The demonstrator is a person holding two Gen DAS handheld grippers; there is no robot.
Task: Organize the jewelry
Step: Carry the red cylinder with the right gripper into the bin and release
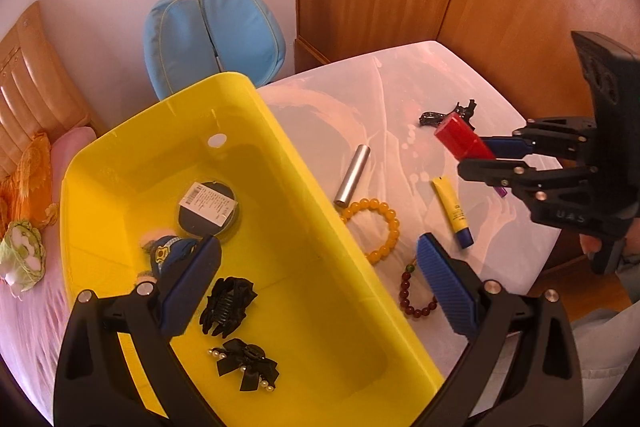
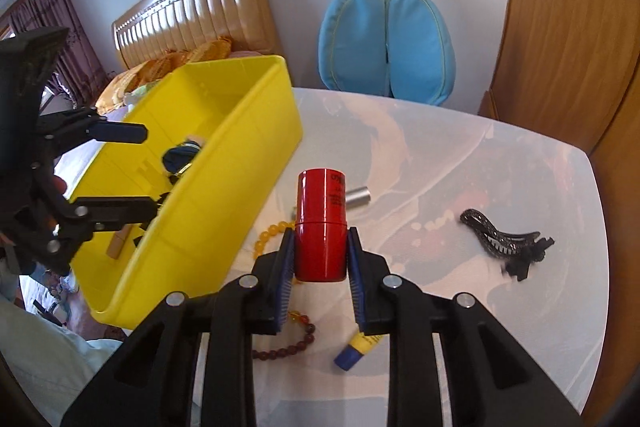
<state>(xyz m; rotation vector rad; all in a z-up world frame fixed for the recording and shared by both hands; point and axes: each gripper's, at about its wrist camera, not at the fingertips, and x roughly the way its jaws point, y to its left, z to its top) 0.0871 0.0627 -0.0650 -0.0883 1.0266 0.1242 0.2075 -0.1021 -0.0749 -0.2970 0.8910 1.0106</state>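
Observation:
My right gripper is shut on a red cylinder, held above the white table; the same red cylinder shows in the left wrist view, lifted at the right. My left gripper stands open over the near wall of the yellow bin, nothing between its fingers. Inside the bin lie a round compact, a blue plush piece, a black claw clip and a black bow clip. On the table lie an amber bead bracelet, a dark red bead bracelet, a silver tube, a yellow tube and a black hair clip.
A blue chair back stands behind the table. Wooden wardrobe panels rise at the right. A bed with a wooden headboard and pink bedding lies past the bin. A person's sleeve shows low at the left.

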